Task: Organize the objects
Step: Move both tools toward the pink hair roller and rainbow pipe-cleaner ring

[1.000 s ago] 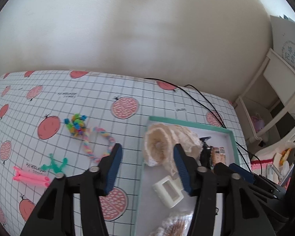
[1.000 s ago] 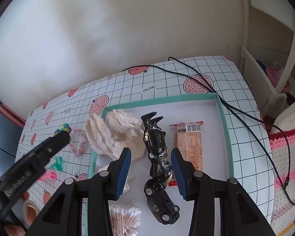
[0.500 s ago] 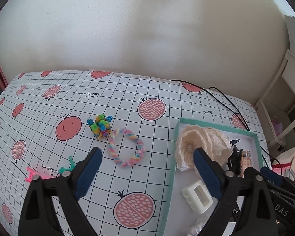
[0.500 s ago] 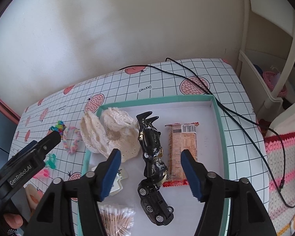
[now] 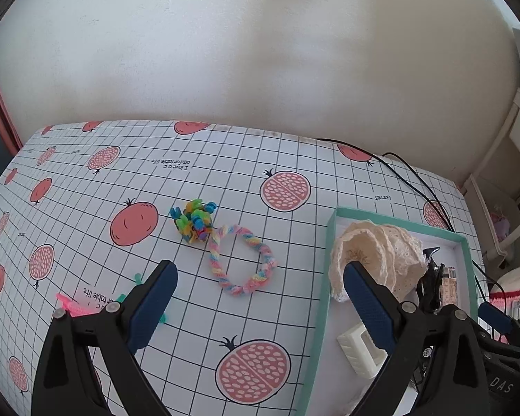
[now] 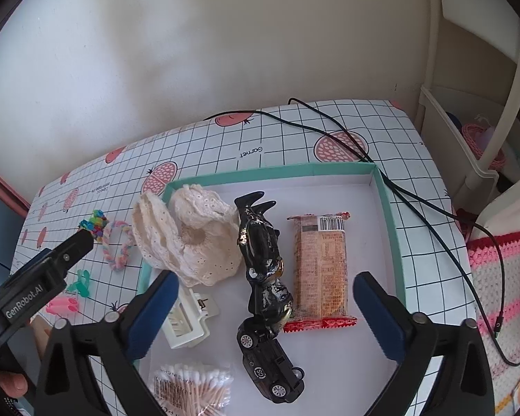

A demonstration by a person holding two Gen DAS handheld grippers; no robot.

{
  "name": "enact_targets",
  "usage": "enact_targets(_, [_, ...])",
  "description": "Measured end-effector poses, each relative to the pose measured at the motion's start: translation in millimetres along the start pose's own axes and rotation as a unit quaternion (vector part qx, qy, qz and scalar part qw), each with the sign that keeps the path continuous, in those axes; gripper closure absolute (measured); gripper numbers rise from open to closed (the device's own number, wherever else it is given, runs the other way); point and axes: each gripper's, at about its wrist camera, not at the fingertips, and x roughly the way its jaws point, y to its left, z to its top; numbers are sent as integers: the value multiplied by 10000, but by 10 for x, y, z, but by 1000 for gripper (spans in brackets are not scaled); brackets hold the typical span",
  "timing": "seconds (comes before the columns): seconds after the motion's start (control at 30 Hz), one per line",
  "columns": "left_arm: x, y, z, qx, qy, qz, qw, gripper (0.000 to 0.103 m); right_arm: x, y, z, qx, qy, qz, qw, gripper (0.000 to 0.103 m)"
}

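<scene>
**Both grippers opened and backed off; loose items left on the tabletop**

Left wrist view: left gripper point(image 5: 258, 298) spread wide, empty, raised above the tabletop point(image 5: 294, 159). A second ago narrower and hovering over the tray edge; now swung left and pulled back, framing the pastel braided ring point(image 5: 241, 260) between the jaws. Multicolour bead cluster point(image 5: 193, 221) touching the ring's far-left end. Pink clips point(image 5: 71, 306) and a green clip point(image 5: 138, 279) near the left finger, partly hidden. Teal tray point(image 5: 317, 312) to the right, holding a cream lace piece point(image 5: 374, 253) that overhangs its left rim and a white claw clip point(image 5: 360, 346). Judged: next pick likely the ring, already lined up.

Right wrist view: right gripper point(image 6: 261, 315) also wide apart and empty, above the tray point(image 6: 386, 215). A second ago jaws close around the black toy cars point(image 6: 263, 260); now released and withdrawn, cars lying in the tray beside the snack packet point(image 6: 320, 267). Third black car point(image 6: 270, 374) just below them, cotton swabs point(image 6: 190, 388) at the near edge, claw clip point(image 6: 189, 319) beside the lace piece point(image 6: 190, 239). Left gripper's body point(image 6: 34, 287) visible at far left over the ring point(image 6: 118, 242). Judged: car placement done; sorting well along, four small things remaining outside the tray.
</scene>
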Motion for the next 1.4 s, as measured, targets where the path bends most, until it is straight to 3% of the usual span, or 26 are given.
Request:
enact_targets(0.87, [-83,83,49,-119,17,-221,9997,6,-139,134,52,-129,-142,-47,9998,0])
enact_targets(1.1, [-243,424,100,-355,5,-181,9992,6,-168,415,110,-251,-223,63,9994,0])
enact_targets(1.4, [-468,1209,181,-992,-19,120,9950,6,-138,1058,99,-718,-239,267,9968,0])
